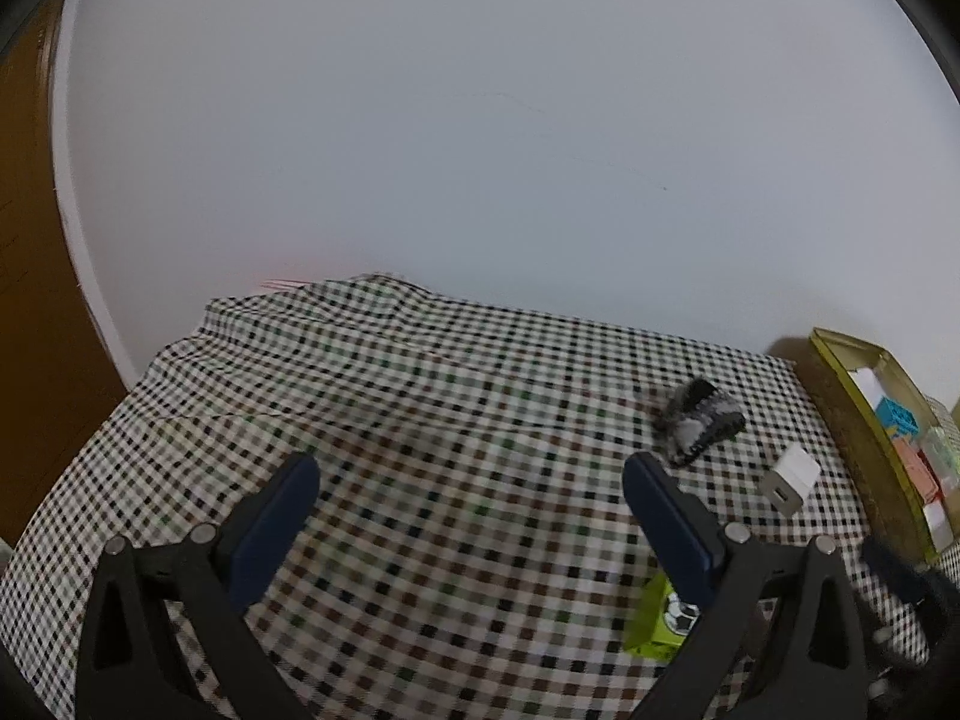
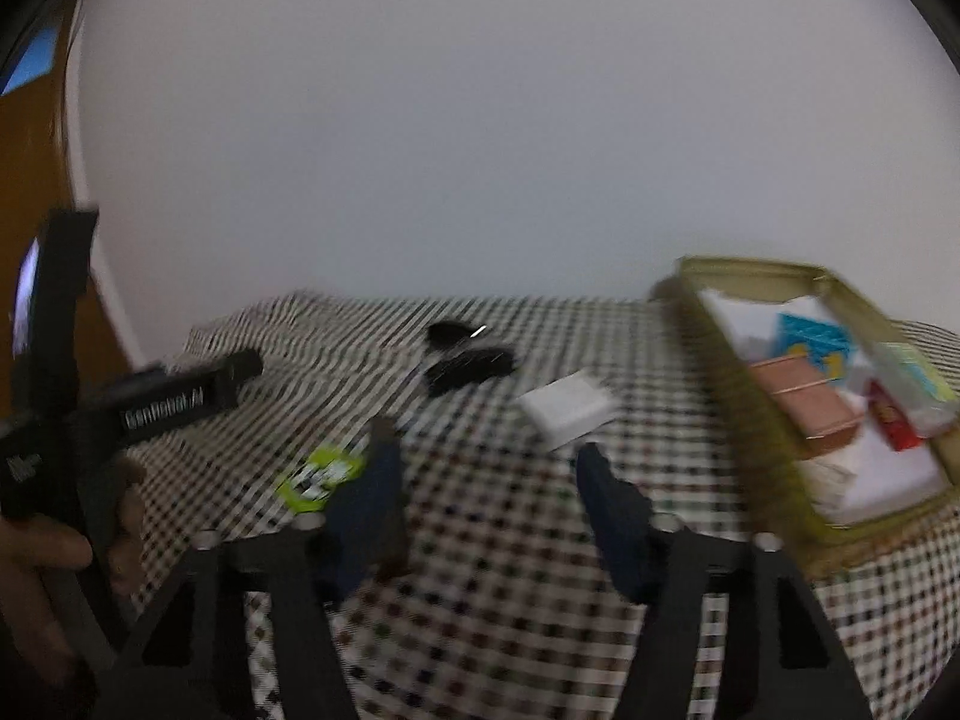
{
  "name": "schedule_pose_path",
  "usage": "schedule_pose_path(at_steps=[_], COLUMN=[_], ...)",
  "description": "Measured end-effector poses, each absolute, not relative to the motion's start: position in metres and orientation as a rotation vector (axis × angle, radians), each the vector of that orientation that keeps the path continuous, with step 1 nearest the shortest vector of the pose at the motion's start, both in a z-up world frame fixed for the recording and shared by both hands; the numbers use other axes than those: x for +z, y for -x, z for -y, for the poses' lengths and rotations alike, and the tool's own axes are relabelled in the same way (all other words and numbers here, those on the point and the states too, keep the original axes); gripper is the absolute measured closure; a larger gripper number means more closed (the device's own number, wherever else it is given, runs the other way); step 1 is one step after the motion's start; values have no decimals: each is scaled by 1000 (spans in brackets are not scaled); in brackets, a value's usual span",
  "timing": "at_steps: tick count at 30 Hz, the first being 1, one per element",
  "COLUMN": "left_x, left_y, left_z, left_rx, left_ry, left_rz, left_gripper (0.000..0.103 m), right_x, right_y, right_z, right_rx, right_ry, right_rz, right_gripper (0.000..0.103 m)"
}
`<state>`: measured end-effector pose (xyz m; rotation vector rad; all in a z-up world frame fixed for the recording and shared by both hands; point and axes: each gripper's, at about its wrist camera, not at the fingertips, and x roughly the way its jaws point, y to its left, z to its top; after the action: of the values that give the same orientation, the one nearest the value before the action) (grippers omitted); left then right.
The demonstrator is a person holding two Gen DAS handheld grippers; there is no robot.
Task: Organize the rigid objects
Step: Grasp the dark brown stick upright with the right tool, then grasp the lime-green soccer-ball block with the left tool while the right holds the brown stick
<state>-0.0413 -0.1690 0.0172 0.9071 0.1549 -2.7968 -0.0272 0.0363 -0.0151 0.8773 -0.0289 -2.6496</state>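
I have both grippers over the checked tablecloth (image 1: 420, 420), and neither carries anything: the left gripper (image 1: 471, 495) stands wide, the right gripper (image 2: 486, 480) at a middling gap with only cloth between its fingers. The loose things lie toward the right side of the table: a black hair clip (image 1: 699, 420) near the back edge, a white charger (image 1: 792, 477) just in front of it, close to the gold box (image 1: 864, 420) at the right edge, and a small green item (image 1: 651, 618) nearer me, partly hidden behind my left gripper's right finger. The box already holds several coloured packs. The right view is smeared, so I judge, not firmly, that the charger is the likeliest next pick, sitting just ahead of the right fingers. To do it well, I should square the fingers to its long flat sides, come down until they straddle it, close firmly, then lift clear over the box wall before letting go.
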Motion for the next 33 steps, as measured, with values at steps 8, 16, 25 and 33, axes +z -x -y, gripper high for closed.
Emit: schedule_pose_path(at_steps=[8,16,25,33], left_x=[23,20,8,-15], left_y=[40,41,48,53], left_z=[184,181,176,129], left_rx=[-2772,-2781,-2832,-2976], left_ry=[-894,-909,-997,-1194], left_rz=[-243,-229,-228,-89], left_gripper=[1,1,1,15], right_x=[-41,-48,-45,-21], right_y=[55,70,68,29], right_z=[-8,7,-14,-71], right_rx=[-2488,-2470,-2474,-2658], right_ry=[-1119,-1170,-1112,-851], right_rz=[47,39,124,61], right_gripper=[61,67,86,86])
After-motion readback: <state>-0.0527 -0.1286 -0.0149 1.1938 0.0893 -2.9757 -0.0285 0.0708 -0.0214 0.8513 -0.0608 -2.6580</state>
